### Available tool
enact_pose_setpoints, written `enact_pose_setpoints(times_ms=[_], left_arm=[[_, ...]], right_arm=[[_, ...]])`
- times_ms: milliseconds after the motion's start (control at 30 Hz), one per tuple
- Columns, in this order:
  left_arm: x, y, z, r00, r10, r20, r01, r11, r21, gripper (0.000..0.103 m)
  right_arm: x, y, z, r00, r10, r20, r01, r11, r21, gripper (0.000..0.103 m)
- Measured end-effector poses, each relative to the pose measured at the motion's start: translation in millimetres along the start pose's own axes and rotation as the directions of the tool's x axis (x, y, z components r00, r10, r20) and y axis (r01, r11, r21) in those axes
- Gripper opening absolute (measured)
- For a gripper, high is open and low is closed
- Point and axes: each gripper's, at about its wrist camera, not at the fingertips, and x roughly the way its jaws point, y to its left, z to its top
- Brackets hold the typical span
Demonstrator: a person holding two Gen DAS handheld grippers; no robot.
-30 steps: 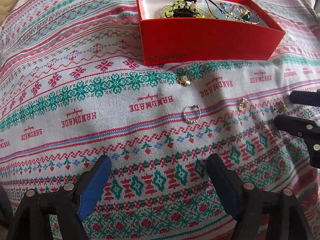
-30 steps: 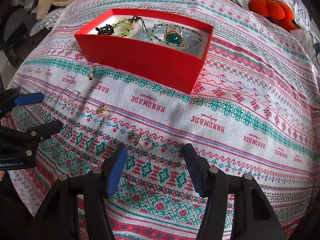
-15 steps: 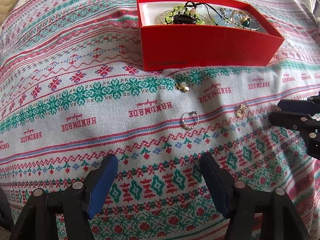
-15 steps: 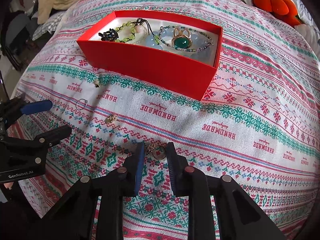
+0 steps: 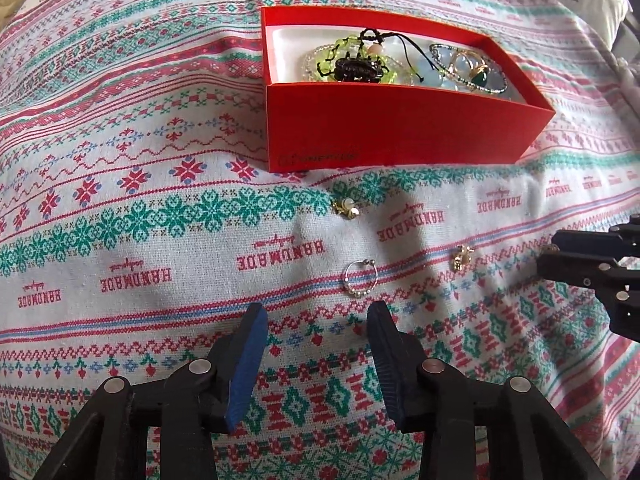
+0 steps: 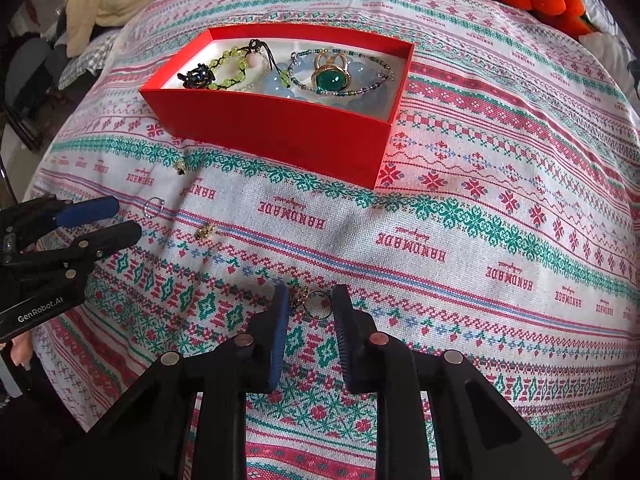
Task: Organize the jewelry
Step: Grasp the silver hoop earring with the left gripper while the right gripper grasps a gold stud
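Lying between the tips of the right gripper (image 6: 310, 300), a thin gold ring (image 6: 317, 305) with an ornate top rests on the patterned cloth (image 6: 480, 208). The two blue-padded fingers (image 6: 279, 332) stand either side of it, narrowly parted; whether the pads already touch the ring cannot be told from the right wrist view.

Ahead of those fingertips and slightly to their right sits the red box (image 6: 280, 132), holding a big green-stone ring (image 6: 331, 76), pale blue beads, a yellow-green bead bracelet (image 6: 232, 68) and a dark charm. To the left of the right fingers, a small gold charm (image 6: 205, 231) lies on the cloth, a silver hoop (image 6: 154, 205) beyond it, and a pearl earring (image 6: 180, 167) further on, near the box's front wall.

The left gripper (image 5: 316, 314) is released, its fingers (image 5: 248, 356) spread wide with only cloth between them. Just past its fingertips, a little toward the right finger, lies the silver hoop (image 5: 361, 278). Farther ahead is the pearl earring (image 5: 347, 208), and beyond that the red box (image 5: 384, 128). Off to the right of the fingers rests the small gold charm (image 5: 460, 258), with the right gripper's tips (image 5: 560, 250) close beside it at the frame edge.
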Motion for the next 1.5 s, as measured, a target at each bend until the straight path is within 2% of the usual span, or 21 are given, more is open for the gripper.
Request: enact_pose_setpoints(times_ms=[367,1033,1100,1167,1200,1500], left_arm=[[12,-14,10,0.999,-0.017,0.029,0.015,0.998,0.062,0.036],[19,-22,5,0.997,-0.042,0.064,0.032,0.988,0.153,0.034],[20,-26,5,0.997,-0.038,0.064,0.027,0.986,0.165,0.03],[22,-30,7,0.997,-0.037,0.06,0.026,0.985,0.173,0.017],[23,-31,8,0.998,-0.036,0.056,0.026,0.984,0.174,0.014],[24,-33,15,0.999,-0.024,0.039,0.017,0.988,0.155,0.012]], right_arm=[[-6,-11,-8,1.0,0.013,-0.008,-0.013,1.0,0.007,0.024],[-6,-8,-6,1.0,0.015,-0.013,-0.015,1.0,0.004,0.024],[-7,-8,-7,1.0,0.014,-0.013,-0.014,1.0,0.004,0.024],[-7,-8,-6,1.0,0.013,-0.012,-0.013,1.0,0.005,0.024],[-7,-8,-6,1.0,0.013,-0.013,-0.013,1.0,0.005,0.024],[-11,-9,-4,1.0,0.009,-0.005,-0.009,1.0,0.001,0.024]])
